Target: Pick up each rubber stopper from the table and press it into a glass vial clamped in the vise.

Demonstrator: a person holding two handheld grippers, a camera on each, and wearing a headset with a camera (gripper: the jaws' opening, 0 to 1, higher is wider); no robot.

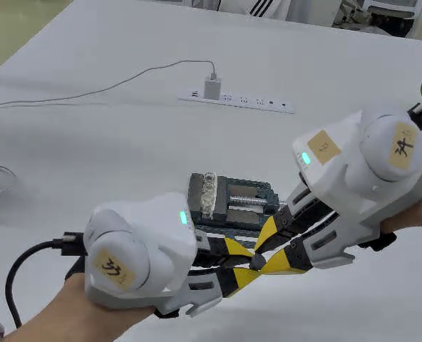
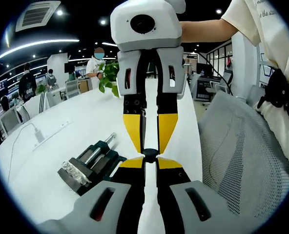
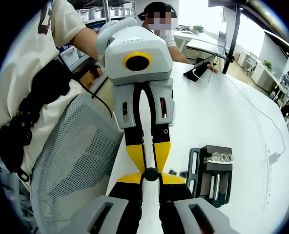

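Stopper: a small dark rubber stopper point(image 2: 150, 154) sat exactly where my two pairs of jaws met tip to tip, held above the tabletop point(image 1: 90, 164).
Left jaws: my left gripper point(image 2: 150, 162) was drawn narrow, with its yellow tips pressing the stopper from either side.
Right jaws: my right gripper point(image 3: 151, 178) was just as narrow. It stood nose to nose with the left one, its tips on the same stopper.
Vise: the dark vise point(image 1: 232, 203) stood on the tabletop just beyond the meeting point in the head view. It lay off to the left of my left jaws and to the right of my right jaws.
Vials: a short row of clear glass vials point(image 1: 209, 194) was clamped in the vise, mouths up, near the stopper but apart from it.
Edges: in both gripper views the tabletop's edge ran close beneath the grippers, and a grey mesh chair point(image 2: 242, 161) stood just past it.
Open room: bare white tabletop spread wide beyond the vise and to its left. A power strip point(image 1: 237, 100) with a white plug point(image 1: 212, 87) lay well apart at the far side.
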